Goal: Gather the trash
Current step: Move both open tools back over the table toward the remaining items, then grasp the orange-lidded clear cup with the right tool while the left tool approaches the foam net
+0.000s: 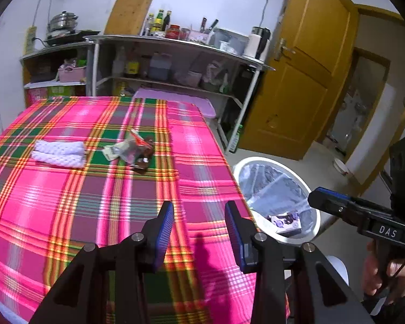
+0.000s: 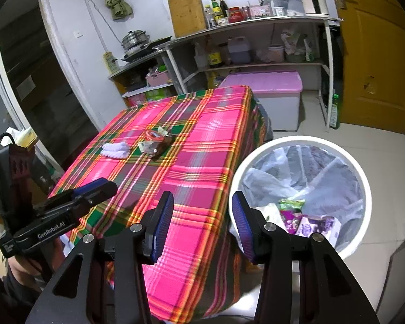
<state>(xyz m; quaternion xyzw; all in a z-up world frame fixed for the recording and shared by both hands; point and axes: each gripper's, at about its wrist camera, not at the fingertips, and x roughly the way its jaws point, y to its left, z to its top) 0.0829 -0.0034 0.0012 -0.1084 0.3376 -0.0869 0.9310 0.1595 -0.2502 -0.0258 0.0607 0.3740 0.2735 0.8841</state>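
A small pile of wrappers and crumpled packets (image 1: 133, 151) (image 2: 155, 141) lies mid-table on the pink plaid tablecloth (image 1: 67, 202) (image 2: 197, 162). A folded white cloth (image 1: 59, 152) (image 2: 114, 148) rests just left of the pile. Beside the table's right edge on the floor stands a white bin (image 1: 314, 210) (image 2: 297, 140), lined with a clear bag; several wrappers (image 2: 305, 218) lie in it. My left gripper (image 1: 201, 210) (image 2: 102, 186) hovers open over the table's near part, empty. My right gripper (image 2: 202, 202) (image 1: 318, 195) is open and empty above the table edge next to the bin.
Metal shelves (image 1: 175, 40) (image 2: 243, 24) with bottles, jars and a pot stand behind the table. A pink-lidded storage box (image 2: 267, 83) sits on the floor beyond it. A yellow door (image 1: 305, 67) (image 2: 378, 54) is at right. A hand (image 1: 378, 272) holds the right gripper.
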